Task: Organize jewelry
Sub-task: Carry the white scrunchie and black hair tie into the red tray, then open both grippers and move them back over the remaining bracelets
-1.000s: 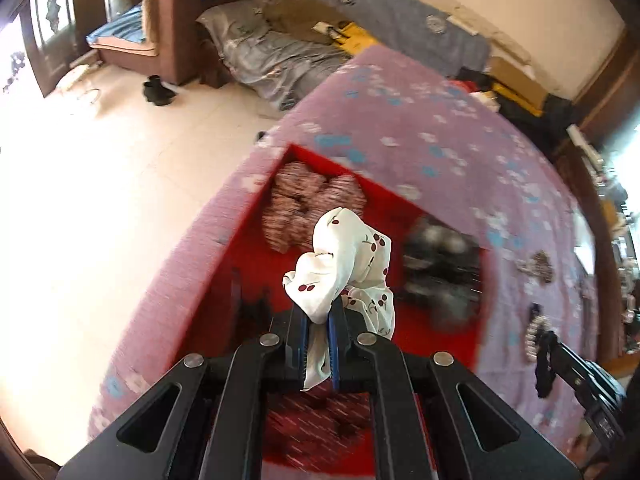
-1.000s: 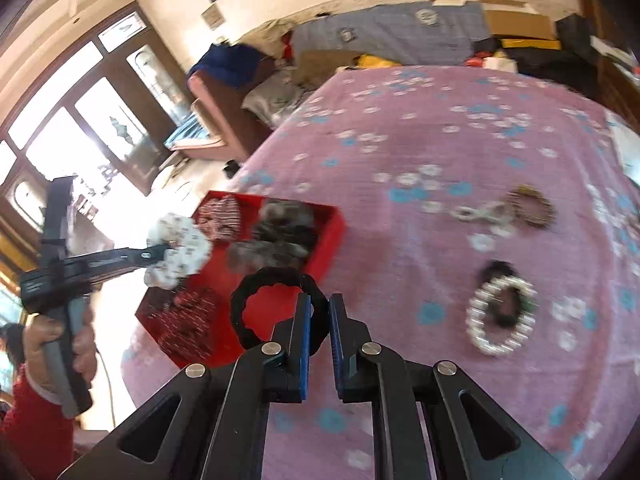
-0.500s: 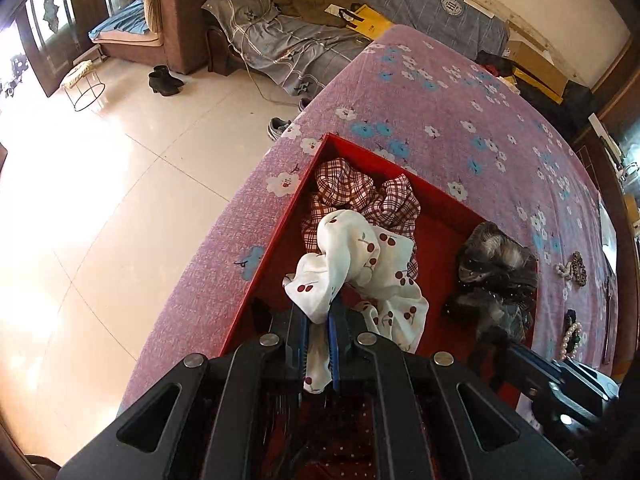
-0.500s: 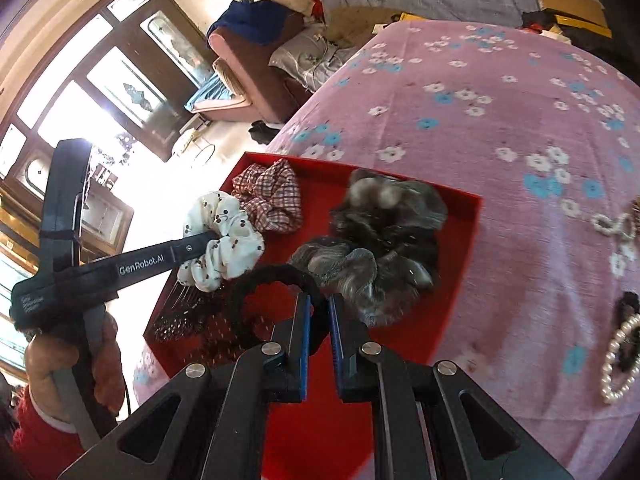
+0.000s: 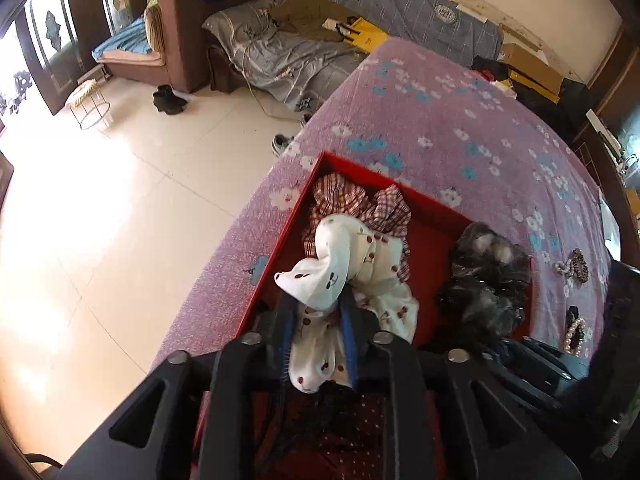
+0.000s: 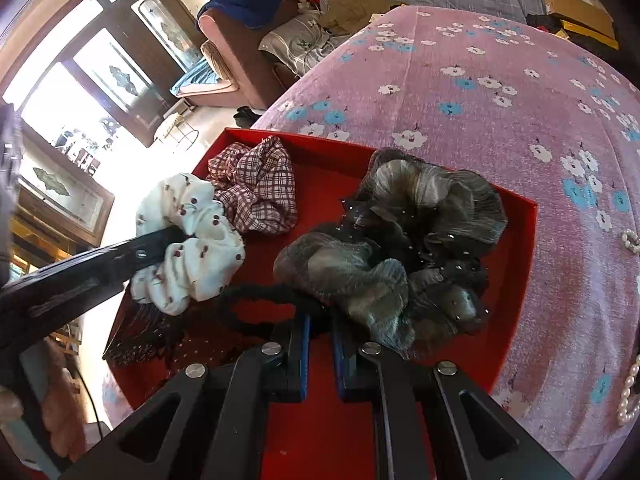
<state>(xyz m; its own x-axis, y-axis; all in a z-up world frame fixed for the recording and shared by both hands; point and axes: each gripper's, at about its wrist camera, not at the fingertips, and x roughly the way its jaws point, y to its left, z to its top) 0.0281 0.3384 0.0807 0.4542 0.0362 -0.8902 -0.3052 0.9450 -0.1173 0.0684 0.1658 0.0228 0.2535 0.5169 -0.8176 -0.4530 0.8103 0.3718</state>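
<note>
A bed (image 6: 500,92) under a pink-purple cover printed with white and blue flowers fills most of both views. Near its edge sits a red tray (image 6: 516,280), its rim standing up around a heap of hair ties.

The biggest item in the tray is a grey and black gauzy scrunchie (image 6: 400,240), bunched on the side toward the middle of the bed. In the far corner lies a red-and-white checked scrunchie (image 6: 260,188). Just in front of it is a white scrunchie with small cherries (image 5: 348,276), resting against the checked one.

The left gripper (image 5: 318,320) reaches down over that white scrunchie; its jaws are opening, with folds of the white cloth between them, and the pads no longer seem to pinch it. In the right wrist view this gripper enters from the left (image 6: 160,240), with part of a hand (image 6: 60,408) behind its handle.

The right gripper (image 6: 320,332) points into the near part of the tray, jaws clenched on a thin black hair band (image 6: 260,296), whose loop sags onto the tray floor beside the grey scrunchie.

A dark spotted cloth item (image 6: 168,344) lies at the tray's near corner, too shadowed to name. Out on the cover, well apart from the tray, lies a pearl bracelet (image 5: 574,336).
</note>
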